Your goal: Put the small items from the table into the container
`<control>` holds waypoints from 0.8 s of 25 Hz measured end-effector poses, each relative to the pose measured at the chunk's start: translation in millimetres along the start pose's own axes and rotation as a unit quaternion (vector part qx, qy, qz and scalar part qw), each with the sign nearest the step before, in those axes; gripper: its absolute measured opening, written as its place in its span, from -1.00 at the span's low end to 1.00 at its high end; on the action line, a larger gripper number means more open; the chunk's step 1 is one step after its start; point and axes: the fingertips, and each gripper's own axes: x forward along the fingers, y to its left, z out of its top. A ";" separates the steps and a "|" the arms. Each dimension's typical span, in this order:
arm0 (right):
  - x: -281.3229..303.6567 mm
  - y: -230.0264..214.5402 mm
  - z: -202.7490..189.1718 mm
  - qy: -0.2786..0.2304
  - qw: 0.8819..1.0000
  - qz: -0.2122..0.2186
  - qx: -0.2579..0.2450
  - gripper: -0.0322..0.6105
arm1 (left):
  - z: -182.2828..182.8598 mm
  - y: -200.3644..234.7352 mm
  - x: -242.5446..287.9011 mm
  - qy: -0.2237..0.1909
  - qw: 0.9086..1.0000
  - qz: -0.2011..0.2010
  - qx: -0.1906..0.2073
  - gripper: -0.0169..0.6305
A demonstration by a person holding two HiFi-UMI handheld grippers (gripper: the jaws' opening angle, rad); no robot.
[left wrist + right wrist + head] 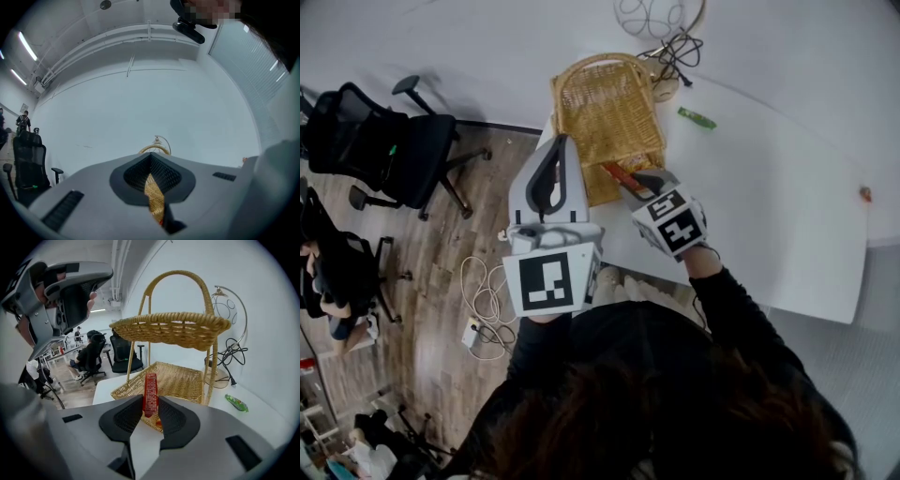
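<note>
Right tongs (150, 405) pinch red bar (150, 393). Bar stands upright between pads. Bar sits at near edge of basket (180, 380), over bottom tray. Left tongs (151, 158) closed, tips together, nothing inside, up in air left of basket. Basket yellow, woven, two trays, hoop handle. Stands on white surface (769, 216). Green packet (236, 403) lies on surface right of basket, not touching. Lamp (225, 305) and black cord (232, 352) behind basket.
</note>
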 end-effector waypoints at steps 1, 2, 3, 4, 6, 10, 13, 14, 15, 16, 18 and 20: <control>4.2 1.4 -1.4 0.004 1.000 0.001 0.000 -0.53 | -0.1 1.1 -0.1 0.000 1.000 0.001 0.000 -0.94; 8.0 2.9 -2.9 0.009 1.000 0.001 0.000 -0.53 | 0.0 2.2 -0.5 0.000 1.000 0.001 0.001 -0.94; 11.5 4.3 -4.7 0.014 1.000 0.002 0.000 -0.53 | 0.0 3.3 -0.8 0.001 1.000 0.002 0.001 -0.94; 14.7 5.3 -6.5 0.018 1.000 0.002 0.000 -0.53 | 0.0 4.3 -0.9 0.001 1.000 0.003 0.001 -0.94; 20.5 5.7 -10.0 0.027 1.000 0.002 0.001 -0.53 | -0.5 6.0 -0.1 0.002 1.000 0.004 0.001 -0.94; 29.2 6.6 -15.6 0.047 0.999 -0.002 0.002 -0.53 | -0.6 6.6 1.1 0.001 1.000 0.003 0.001 -0.94; 35.6 9.1 -23.3 0.075 0.997 -0.003 0.000 -0.53 | -1.2 5.5 1.5 0.002 1.000 0.001 0.001 -0.94; 37.2 9.0 -24.9 0.082 0.997 -0.004 0.001 -0.53 | -1.8 5.0 1.9 0.003 1.000 0.001 0.001 -0.94; 38.4 8.6 -25.4 0.086 0.996 -0.005 0.002 -0.53 | -2.4 4.6 2.3 0.004 1.000 0.001 0.001 -0.94; 39.5 8.4 -25.2 0.089 0.996 -0.005 0.003 -0.53 | -2.7 4.1 2.8 0.004 1.000 0.001 0.001 -0.94; 41.4 8.9 -24.9 0.092 0.996 0.000 0.007 -0.53 | -2.5 3.1 3.6 0.004 1.000 0.000 0.001 -0.94; 42.5 8.9 -25.2 0.091 0.996 0.004 0.013 -0.53 | -2.2 2.8 4.1 0.004 1.000 0.000 0.001 -0.94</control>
